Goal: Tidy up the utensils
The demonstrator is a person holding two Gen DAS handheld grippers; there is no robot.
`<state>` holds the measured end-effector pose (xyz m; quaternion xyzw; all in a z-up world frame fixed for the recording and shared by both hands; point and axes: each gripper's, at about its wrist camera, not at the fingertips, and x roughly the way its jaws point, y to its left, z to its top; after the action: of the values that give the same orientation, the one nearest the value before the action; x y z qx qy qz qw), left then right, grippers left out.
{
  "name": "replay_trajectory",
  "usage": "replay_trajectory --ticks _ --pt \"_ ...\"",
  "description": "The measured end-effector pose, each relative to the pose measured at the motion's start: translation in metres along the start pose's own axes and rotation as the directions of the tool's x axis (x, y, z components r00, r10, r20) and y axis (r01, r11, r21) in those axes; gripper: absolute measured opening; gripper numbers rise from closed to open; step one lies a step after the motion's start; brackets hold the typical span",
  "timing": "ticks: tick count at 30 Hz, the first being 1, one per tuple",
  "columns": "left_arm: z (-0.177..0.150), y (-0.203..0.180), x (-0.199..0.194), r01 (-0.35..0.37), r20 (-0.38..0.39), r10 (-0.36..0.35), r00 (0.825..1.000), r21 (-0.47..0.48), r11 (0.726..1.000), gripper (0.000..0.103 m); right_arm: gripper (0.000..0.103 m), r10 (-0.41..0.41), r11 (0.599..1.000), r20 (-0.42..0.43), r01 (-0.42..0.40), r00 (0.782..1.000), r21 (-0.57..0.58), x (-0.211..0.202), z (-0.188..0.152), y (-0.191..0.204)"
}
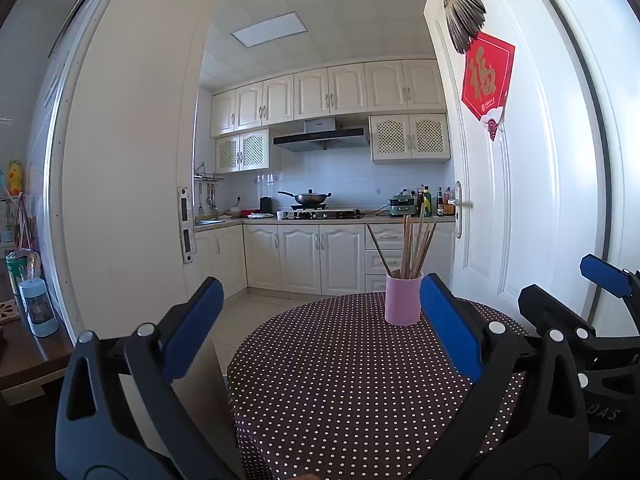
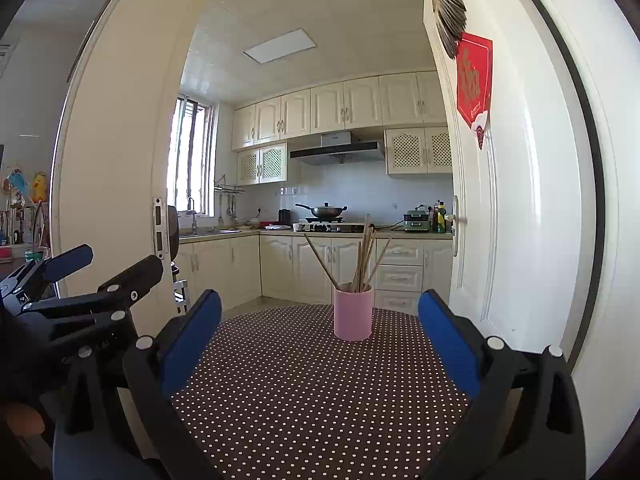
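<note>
Standing just right of centre in the left wrist view, the pink cup (image 1: 403,299) holds a loose sheaf of chopsticks (image 1: 412,248) leaning every way. They look light, stiff and smooth (wood or bamboo, likely slippery), so a pinch on the bare upper shafts seems the best hold; the cup may tip if they drag on its rim. The left gripper (image 1: 318,324) is spread wide and empty, low in the frame. The table (image 1: 340,380) wears a dark dotted cloth, soft enough to ruck up.

Centred in the right wrist view, the cup (image 2: 353,315) sits at the table's (image 2: 300,392) far edge, its chopsticks (image 2: 362,260) fanned. The right gripper (image 2: 320,328) is likewise wide apart, holding nothing. Behind is a white kitchen, with a door (image 2: 520,200) at right.
</note>
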<state>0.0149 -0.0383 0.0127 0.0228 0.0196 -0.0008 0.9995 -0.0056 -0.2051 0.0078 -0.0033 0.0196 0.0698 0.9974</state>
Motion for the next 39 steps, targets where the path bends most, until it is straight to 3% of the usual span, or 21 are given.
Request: replay_trajectory --ticks 39 --pt "-0.0021 -0.0013 0.0036 -0.026 -0.006 0.026 1.000 0.011 1.000 0.097 0.095 0.001 1.000 -0.019 -0.001 1.000 0.012 0.0027 -0.0028 0.0034"
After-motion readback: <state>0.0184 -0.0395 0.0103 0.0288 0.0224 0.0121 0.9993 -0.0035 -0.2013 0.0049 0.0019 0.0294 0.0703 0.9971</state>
